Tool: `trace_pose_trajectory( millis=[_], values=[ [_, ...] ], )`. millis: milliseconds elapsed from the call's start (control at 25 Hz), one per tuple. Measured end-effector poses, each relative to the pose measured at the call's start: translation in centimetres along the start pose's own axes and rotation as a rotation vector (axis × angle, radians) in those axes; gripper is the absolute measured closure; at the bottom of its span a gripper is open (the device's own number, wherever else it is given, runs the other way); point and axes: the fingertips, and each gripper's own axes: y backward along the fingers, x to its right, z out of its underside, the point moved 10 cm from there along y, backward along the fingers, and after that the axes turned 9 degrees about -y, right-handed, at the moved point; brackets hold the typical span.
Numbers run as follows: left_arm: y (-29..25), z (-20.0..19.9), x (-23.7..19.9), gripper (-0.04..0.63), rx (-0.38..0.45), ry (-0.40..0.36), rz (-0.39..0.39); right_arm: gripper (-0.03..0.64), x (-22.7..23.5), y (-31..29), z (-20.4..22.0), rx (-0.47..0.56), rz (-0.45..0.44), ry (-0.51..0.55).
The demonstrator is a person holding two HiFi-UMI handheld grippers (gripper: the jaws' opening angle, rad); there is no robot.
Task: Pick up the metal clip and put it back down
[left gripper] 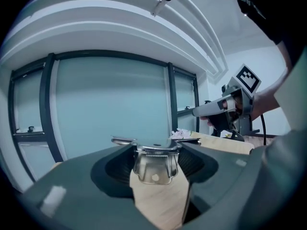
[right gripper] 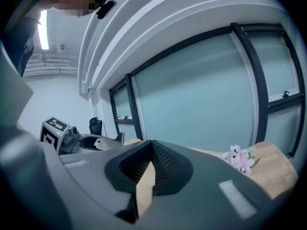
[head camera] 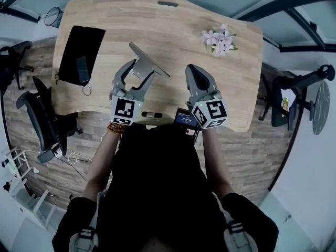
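The metal clip is a shiny steel spring clip with a long flat plate. My left gripper is shut on it over the wooden table. In the left gripper view the clip sits upright between the two dark jaws, its toothed edge on top, and my left gripper pinches its sides. My right gripper hovers beside it to the right, shut with nothing in it. In the right gripper view its jaws meet at the tips. The left gripper with the clip shows at the left.
A bunch of pink flowers lies at the table's far right. A black pouch lies at the left. A small dark device with a screen sits at the near edge. Office chairs stand round the table.
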Motion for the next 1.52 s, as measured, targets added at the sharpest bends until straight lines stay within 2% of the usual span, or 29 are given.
trace_pose_trajectory(
  millis=[320,520,680,760,880,1040,1520],
  values=[
    [1.2,-3.9,-0.4,0.299,0.083,-0.037,-0.026,0.595,-1.9,0.2,-1.5,0.049,-0.031,0.027],
    [2.3,-7.4,-0.9,0.299,0.167,-0.106,-0.045,0.595,-3.4,0.7,-3.5,0.103,-0.061,0.070],
    [3.4,-9.7,-1.4,0.299,0.188,-0.144,-0.065,0.595,-4.8,1.5,-6.1,0.168,-0.091,0.090],
    [4.0,-10.5,-1.6,0.299,0.198,-0.116,-0.091,0.595,-5.6,1.8,-7.2,0.199,-0.108,0.108],
    [4.4,-11.2,-1.8,0.299,0.217,-0.017,-0.144,0.594,-6.4,2.0,-8.3,0.230,-0.123,0.141],
    [4.0,-11.8,-2.5,0.299,0.220,-0.029,-0.174,0.595,-6.8,2.0,-8.8,0.241,-0.127,0.181],
    [3.8,-12.9,-3.4,0.299,0.276,0.028,-0.247,0.595,-7.0,2.6,-8.7,0.253,-0.114,0.180]
  ],
)
